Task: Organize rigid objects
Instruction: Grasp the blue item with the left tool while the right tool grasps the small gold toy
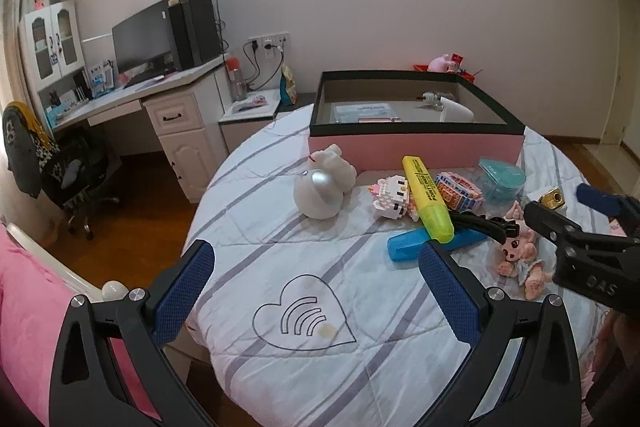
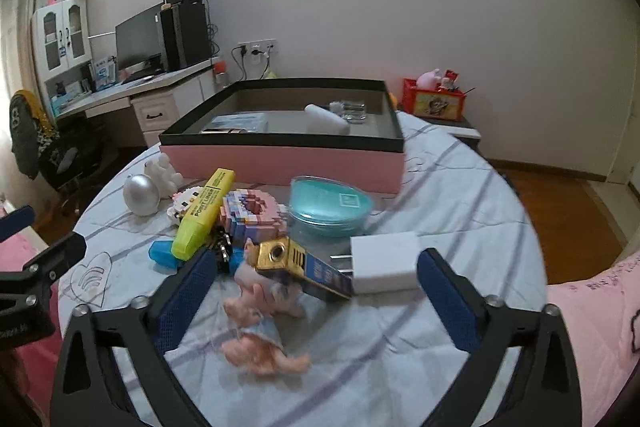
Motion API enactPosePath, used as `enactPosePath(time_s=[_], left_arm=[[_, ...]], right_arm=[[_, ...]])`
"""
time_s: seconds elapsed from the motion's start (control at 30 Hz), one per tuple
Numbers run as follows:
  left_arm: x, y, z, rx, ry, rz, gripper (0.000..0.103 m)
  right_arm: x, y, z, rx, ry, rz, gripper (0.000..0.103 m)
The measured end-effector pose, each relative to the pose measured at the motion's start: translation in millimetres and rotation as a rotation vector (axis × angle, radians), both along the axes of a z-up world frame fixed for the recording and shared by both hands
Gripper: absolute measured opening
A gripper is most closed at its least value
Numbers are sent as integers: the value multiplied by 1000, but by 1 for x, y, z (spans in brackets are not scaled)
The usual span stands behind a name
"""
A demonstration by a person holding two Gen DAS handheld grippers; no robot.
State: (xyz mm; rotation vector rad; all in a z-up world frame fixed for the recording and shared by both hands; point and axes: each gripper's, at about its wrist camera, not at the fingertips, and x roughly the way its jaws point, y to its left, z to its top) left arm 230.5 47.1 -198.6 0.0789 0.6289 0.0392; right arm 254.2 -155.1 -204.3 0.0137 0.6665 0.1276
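Note:
A pink box with a black rim (image 1: 416,143) (image 2: 280,163) stands at the back of the round bed and holds a few items. In front lie a yellow highlighter (image 1: 428,203) (image 2: 202,213), a blue case (image 1: 408,247), block toys (image 1: 394,197) (image 2: 250,217), a teal container (image 1: 502,179) (image 2: 330,211), a gold-topped lighter box (image 2: 298,263), a white charger (image 2: 384,261) and a pink plush doll (image 1: 518,255) (image 2: 260,311). My left gripper (image 1: 316,291) is open over bare quilt. My right gripper (image 2: 316,291) is open around the doll and lighter; it also shows in the left wrist view (image 1: 580,227).
A white plush with a silver egg (image 1: 324,187) (image 2: 140,195) lies at the left of the pile. A desk with a monitor (image 1: 144,39), a chair (image 1: 60,163) and a nightstand (image 1: 248,111) stand beyond the bed. A red basket (image 2: 434,103) sits behind the box.

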Motion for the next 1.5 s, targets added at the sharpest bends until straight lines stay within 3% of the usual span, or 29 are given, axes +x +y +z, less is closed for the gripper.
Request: enactPosePath(time_s=[0.07, 0.3, 0.37, 0.57, 0.67, 0.77, 0.8, 0.87, 0.9, 1.1, 1.27, 1.33, 1.47, 1.5], left_arm=[[4, -2, -3, -11, 11, -9, 103], [23, -24, -15, -39, 50, -54, 103], [30, -33, -18, -47, 60, -82, 103], [54, -56, -32, 16, 91, -81, 103], [65, -58, -37, 3, 112, -83, 103], [74, -58, -37, 9, 124, -76, 96], [77, -57, -37, 12, 129, -77, 90], [84, -55, -42, -24, 167, -105, 62], [87, -53, -44, -53, 186, -120, 42], [81, -45, -44, -68, 181, -138, 17], [72, -32, -42, -113, 182, -140, 17], [70, -28, -41, -114, 180, -133, 28], [59, -19, -40, -107, 171, -133, 34], [56, -15, -40, -124, 173, -128, 46]], right_arm=[[4, -4, -2, 15, 16, 9, 66], [1, -30, -4, 52, 41, 33, 32], [1, -36, -5, 70, 42, 42, 28], [3, -44, -6, 99, 44, 58, 26], [5, -44, -6, 104, 42, 66, 26], [7, -46, -7, 113, 40, 70, 26], [8, -47, -7, 115, 41, 72, 26], [10, -48, -8, 121, 40, 73, 26], [11, -48, -8, 123, 39, 74, 26], [9, -48, -8, 121, 39, 75, 26], [2, -50, -7, 129, 48, 74, 26], [-1, -51, -7, 132, 49, 67, 26], [-6, -52, -8, 133, 58, 68, 26], [-7, -53, -9, 138, 63, 69, 26]])
